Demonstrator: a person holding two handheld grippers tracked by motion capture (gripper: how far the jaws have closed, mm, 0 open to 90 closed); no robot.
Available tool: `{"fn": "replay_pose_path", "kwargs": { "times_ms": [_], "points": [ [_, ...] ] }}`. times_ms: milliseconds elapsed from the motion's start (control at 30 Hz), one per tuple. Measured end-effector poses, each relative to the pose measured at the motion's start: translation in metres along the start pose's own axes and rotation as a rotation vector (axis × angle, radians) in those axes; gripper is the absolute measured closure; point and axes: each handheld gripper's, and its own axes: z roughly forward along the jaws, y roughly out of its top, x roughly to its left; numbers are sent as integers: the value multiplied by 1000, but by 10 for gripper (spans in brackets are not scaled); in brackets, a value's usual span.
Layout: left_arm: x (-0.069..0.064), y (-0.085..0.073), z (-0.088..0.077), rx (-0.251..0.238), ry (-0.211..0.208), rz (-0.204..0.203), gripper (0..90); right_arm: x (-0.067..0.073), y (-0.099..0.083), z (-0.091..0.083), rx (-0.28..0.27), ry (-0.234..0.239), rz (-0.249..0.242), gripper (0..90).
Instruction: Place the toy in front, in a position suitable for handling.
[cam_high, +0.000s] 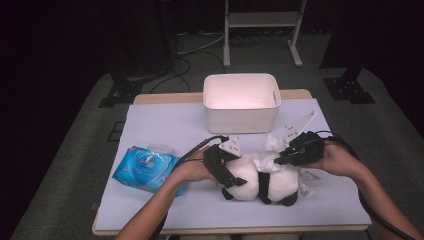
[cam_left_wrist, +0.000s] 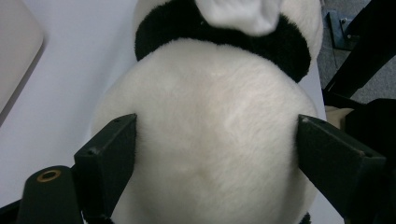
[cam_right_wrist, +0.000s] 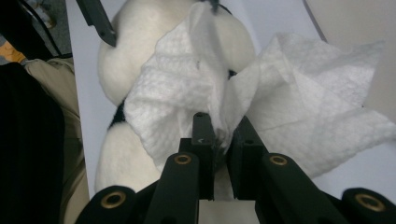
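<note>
Left gripper (cam_high: 227, 167): I'm bracing the toy panda (cam_left_wrist: 210, 140), jaws pinching its body.
Right gripper (cam_right_wrist: 219, 135): I'm wiping gently, jaws pinching the wipe (cam_right_wrist: 182, 93).

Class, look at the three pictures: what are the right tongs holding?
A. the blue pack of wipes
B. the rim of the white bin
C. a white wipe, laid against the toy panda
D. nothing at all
C: in the right gripper view the right tongs are pinched shut on a crumpled white wipe that lies against the toy panda, while the left tongs clasp the panda's body.
</note>
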Motion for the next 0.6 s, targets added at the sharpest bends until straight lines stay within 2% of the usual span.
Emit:
{"fn": "replay_pose_path", "kwargs": {
  "times_ms": [133, 200, 300, 467, 600],
  "points": [
    [-2, -3, -1, -17, -1, -4, 156, -5, -16, -9, -13, -13, 46, 811],
    [-2, -3, -1, -19, -6, -5, 149, -5, -18, -8, -18, -9, 47, 812],
    [-2, -3, -3, -19, -30, -27, 129, 3, -24, -2, -22, 0, 34, 815],
    [-2, 1, -7, -4, -28, -15, 109, 14, -27, 0, -26, -4, 20, 821],
    [-1, 6, -4, 6, -15, -21, 85, 21, -29, 2, -18, -15, -1, 824]
  ]
}}
